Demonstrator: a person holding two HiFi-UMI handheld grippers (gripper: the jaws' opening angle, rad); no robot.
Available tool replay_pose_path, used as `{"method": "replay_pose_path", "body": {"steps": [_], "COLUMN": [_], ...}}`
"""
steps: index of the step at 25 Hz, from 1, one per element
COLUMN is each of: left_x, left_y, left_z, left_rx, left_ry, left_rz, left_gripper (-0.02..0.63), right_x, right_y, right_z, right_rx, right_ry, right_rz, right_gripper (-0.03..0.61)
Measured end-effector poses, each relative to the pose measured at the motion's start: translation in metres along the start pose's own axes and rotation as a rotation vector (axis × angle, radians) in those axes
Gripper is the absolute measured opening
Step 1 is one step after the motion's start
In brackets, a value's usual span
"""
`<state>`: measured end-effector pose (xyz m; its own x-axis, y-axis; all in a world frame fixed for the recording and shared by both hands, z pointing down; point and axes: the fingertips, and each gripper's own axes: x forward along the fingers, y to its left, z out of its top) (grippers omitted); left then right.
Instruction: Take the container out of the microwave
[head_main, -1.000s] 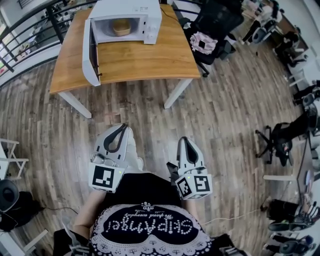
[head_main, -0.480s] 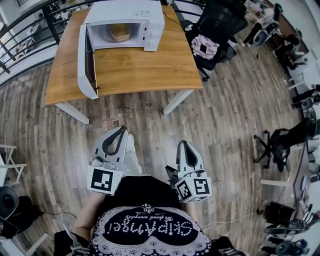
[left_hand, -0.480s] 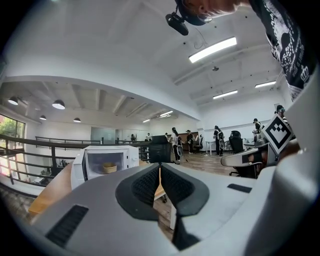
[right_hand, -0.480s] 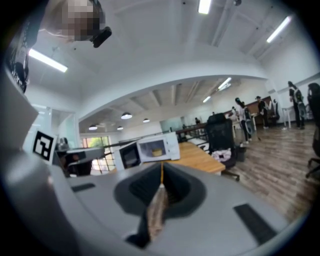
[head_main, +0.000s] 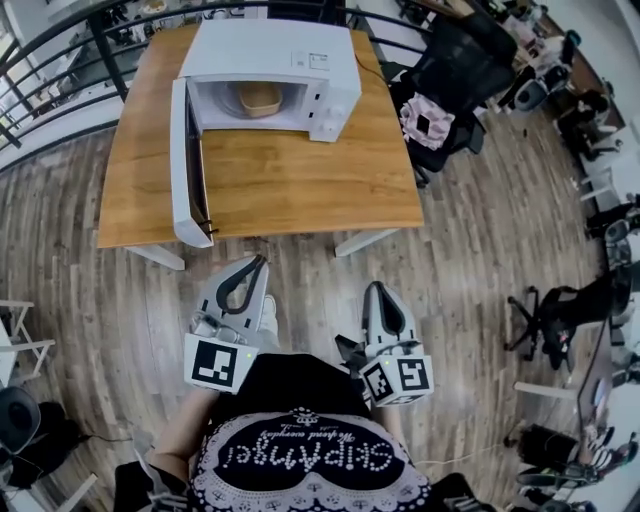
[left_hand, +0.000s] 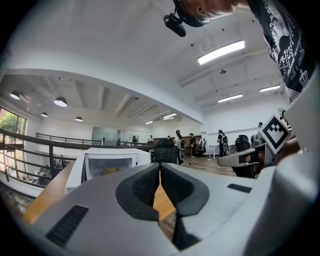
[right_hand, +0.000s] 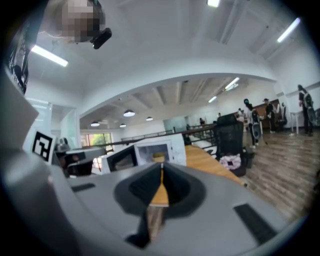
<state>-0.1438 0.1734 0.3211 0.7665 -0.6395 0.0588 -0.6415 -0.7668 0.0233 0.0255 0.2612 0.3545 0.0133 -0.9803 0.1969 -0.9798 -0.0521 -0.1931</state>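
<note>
A white microwave (head_main: 275, 55) stands at the far side of a wooden table (head_main: 300, 180), its door (head_main: 183, 165) swung wide open to the left. Inside sits a tan container (head_main: 258, 98), also in the left gripper view (left_hand: 111, 171) and the right gripper view (right_hand: 158, 157). My left gripper (head_main: 258, 264) and right gripper (head_main: 375, 288) hang over the floor just short of the table's near edge, both shut and empty, tips touching. They point level towards the microwave.
A black office chair (head_main: 450, 75) with a pink cloth on it stands right of the table. A dark railing (head_main: 60, 60) runs behind the table at the left. More chairs (head_main: 560, 290) and gear stand on the wood floor at the right.
The person has walked towards the table: table and microwave now lie nearer and larger in the head view. Both grippers kept their pose and stayed shut.
</note>
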Motion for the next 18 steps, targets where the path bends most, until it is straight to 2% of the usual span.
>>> {"method": "replay_pose_path", "body": {"steps": [8,18], "left_x": [0.042,0.069], "left_y": [0.038,0.06], "left_z": [0.007,0.001], "left_rx": [-0.013,-0.028], "left_ry": [0.01,0.027], "left_rz": [-0.021,-0.036], "left_gripper": [0.028,0.028], "right_x": [0.053,0.087], "right_y": [-0.005,-0.019], "right_z": [0.014,0.006], "right_rx": [0.012,0.041], "right_ry": [0.002,0.019], "right_rz": [-0.028,-0.041], "right_gripper": [0.035,0.035]}}
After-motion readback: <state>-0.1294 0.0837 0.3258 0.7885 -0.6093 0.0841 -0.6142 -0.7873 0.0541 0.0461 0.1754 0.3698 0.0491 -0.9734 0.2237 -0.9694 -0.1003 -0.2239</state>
